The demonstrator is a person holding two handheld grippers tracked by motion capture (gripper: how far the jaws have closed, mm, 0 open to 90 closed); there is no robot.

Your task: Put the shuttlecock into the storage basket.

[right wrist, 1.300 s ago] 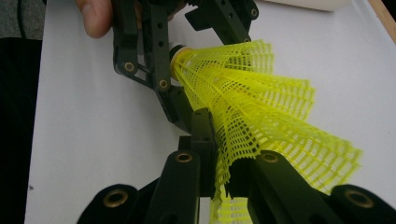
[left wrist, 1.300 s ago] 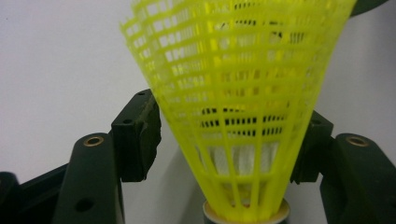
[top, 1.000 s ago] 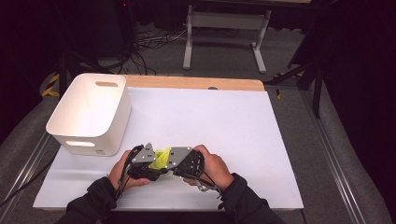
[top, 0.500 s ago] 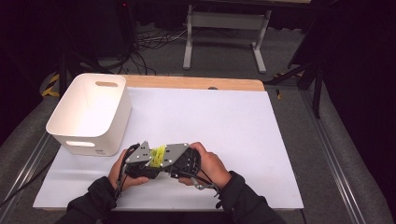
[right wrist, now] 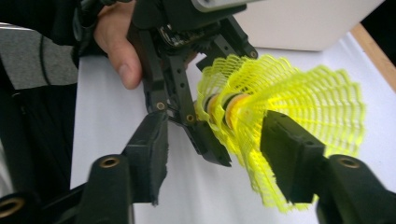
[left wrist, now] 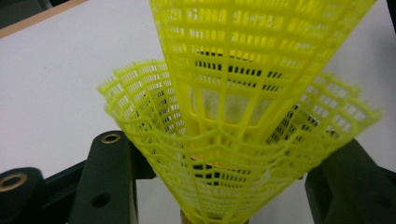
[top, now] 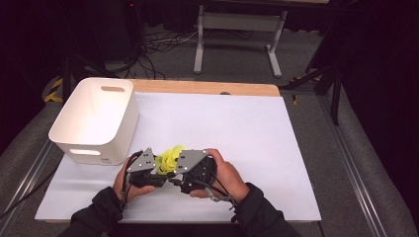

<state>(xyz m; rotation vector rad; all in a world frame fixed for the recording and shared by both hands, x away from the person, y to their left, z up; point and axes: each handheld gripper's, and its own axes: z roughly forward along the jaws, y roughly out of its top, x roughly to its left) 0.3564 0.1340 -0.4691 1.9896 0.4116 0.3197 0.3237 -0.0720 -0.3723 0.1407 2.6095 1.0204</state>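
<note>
Two yellow plastic shuttlecocks (left wrist: pixel 243 93) sit nested one inside the other, low over the white table sheet (top: pixel 257 138) near its front edge. My left gripper (left wrist: pixel 224 196) is shut on them, a jaw on each side of the outer skirt near the cork. In the right gripper view its jaws clamp the shuttlecocks (right wrist: pixel 280 98) by the base. My right gripper (right wrist: pixel 215 144) faces them from the other side. Its jaws have just been opening and stand wide, one on each side of the shuttlecock skirts, pads off them. From above, both hands meet around the yellow shuttlecocks (top: pixel 169 159).
A white plastic bin (top: pixel 96 118) with handle slots stands at the table's left, just behind my left hand. The white sheet stretches off to the right and back to a wooden edge (top: pixel 207 88). Dark floor, cables and a stand's legs lie beyond the table.
Both hands stay where they were at the front of the table. More of the yellow skirts now shows between the two grippers than half a second ago.
</note>
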